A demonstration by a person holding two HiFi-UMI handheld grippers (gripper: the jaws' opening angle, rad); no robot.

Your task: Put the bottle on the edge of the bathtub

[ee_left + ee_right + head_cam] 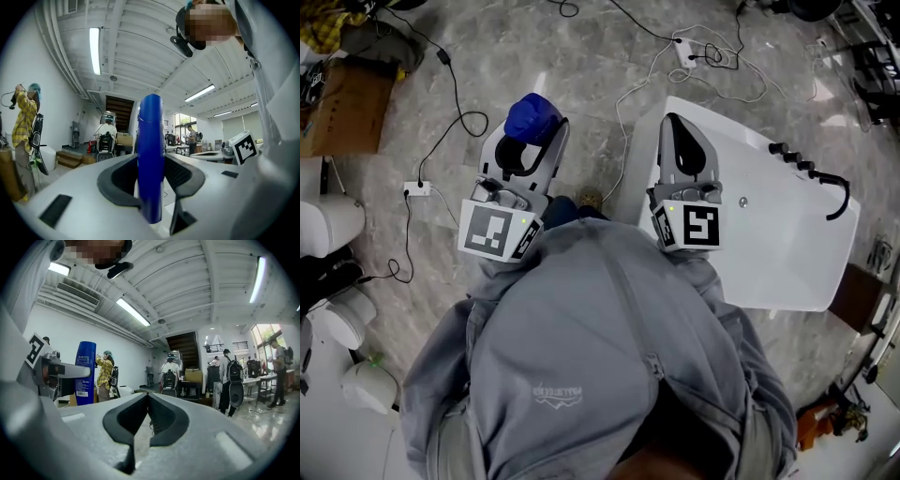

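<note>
Holding the blue bottle (pixel 531 117) between its jaws, the left hand-held gripper (pixel 528 142) is over the floor (pixel 581 66) at the upper middle of the head view; its pads press the bottle on both sides at a middle opening. The bottle stands upright, its long axis vertical, with the cap toward the camera. The bathtub (pixel 778 248) lies to the right of the bottle, white, and its near edge runs down the frame just beside the right hand-held gripper (pixel 676 124). This one is empty with its jaws together, and it hangs over the tub edge, so it is nearer to the bathtub but sits between the bottle and the edge. I judge the left one must go to the right to reach it. A black faucet (pixel 814 173) stands on the far side, and cables (pixel 450 131) lie on the floor.
</note>
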